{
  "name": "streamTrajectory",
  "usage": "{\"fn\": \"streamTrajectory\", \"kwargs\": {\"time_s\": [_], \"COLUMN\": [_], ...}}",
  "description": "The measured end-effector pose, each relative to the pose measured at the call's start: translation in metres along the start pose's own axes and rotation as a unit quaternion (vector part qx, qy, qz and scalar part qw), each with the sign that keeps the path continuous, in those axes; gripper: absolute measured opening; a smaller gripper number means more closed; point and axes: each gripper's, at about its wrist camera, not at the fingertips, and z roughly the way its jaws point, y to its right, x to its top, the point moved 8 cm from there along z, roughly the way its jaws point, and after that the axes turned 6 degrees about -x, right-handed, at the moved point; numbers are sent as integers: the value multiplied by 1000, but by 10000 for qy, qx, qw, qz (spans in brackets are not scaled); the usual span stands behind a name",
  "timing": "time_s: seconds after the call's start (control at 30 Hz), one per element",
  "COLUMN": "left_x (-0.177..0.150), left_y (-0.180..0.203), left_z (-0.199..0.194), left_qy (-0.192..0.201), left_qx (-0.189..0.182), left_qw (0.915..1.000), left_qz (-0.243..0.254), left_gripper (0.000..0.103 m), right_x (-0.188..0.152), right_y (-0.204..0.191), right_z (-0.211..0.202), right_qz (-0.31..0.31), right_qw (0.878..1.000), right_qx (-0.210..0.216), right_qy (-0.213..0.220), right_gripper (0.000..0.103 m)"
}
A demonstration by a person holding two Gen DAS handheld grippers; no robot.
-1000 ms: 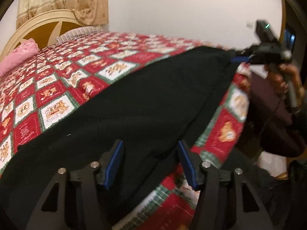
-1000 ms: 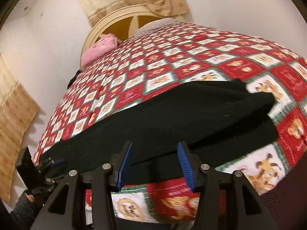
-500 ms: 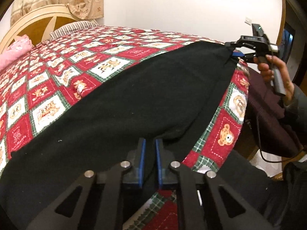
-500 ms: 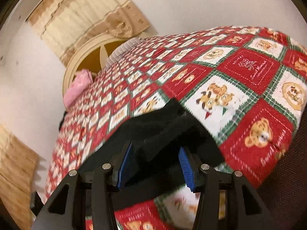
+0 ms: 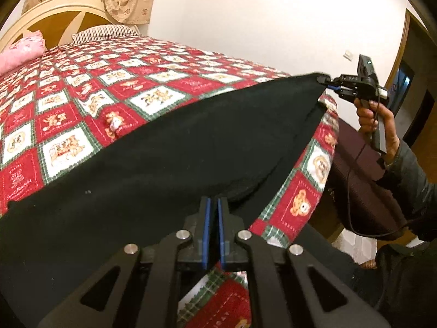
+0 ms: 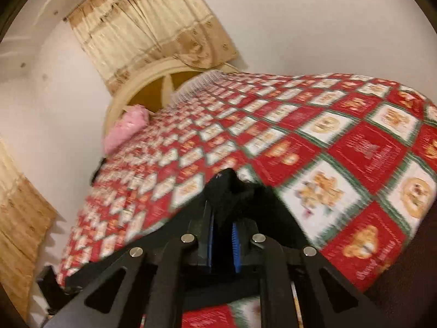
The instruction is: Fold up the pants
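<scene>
Pants (image 5: 191, 142) edge pinched in both claws.

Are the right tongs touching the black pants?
Touching. The right wrist view shows the right tongs, just closed, clamping a bunched end of the black pants between the blue pads.

Black pants (image 5: 169, 147) lie spread along the bed's edge.

The right wrist view is being smeared by motion blur; the quilt (image 6: 341, 164) motifs ahead of the jaws are not being resolved. The pants (image 5: 164, 169) are being cut off at the left wrist view's left edge. Fabric between the left gripper (image 5: 212, 205) pads is being obscured by the fingers.
</scene>
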Motion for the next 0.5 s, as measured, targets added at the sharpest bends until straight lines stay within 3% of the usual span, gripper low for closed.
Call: {"fn": "streamTrajectory", "kwargs": {"time_s": [0.07,0.17,0.27,0.5], "left_x": [-5,-8,-9,-11], "left_y": [-1,-2,-2,5], "left_z": [4,8,10,15], "left_qy": [-61,-122,-132,-176], "left_qx": [-22,143,419,799], "left_qw": [10000,9998,9984,9935], "left_qz": [-26,90,343,796], "left_gripper": [6,6,6,6], "right_x": [-12,-22,-23,-29], "right_y": [25,38,32,30], "right_z": [11,18,12,18], "right_qz": [159,276,157,194], "right_qw": [9994,9990,9997,9995], "right_qx": [-278,-271,-176,-157], "right_qy": [-152,-234,-104,-183], "right_gripper": [11,13,20,20]}}
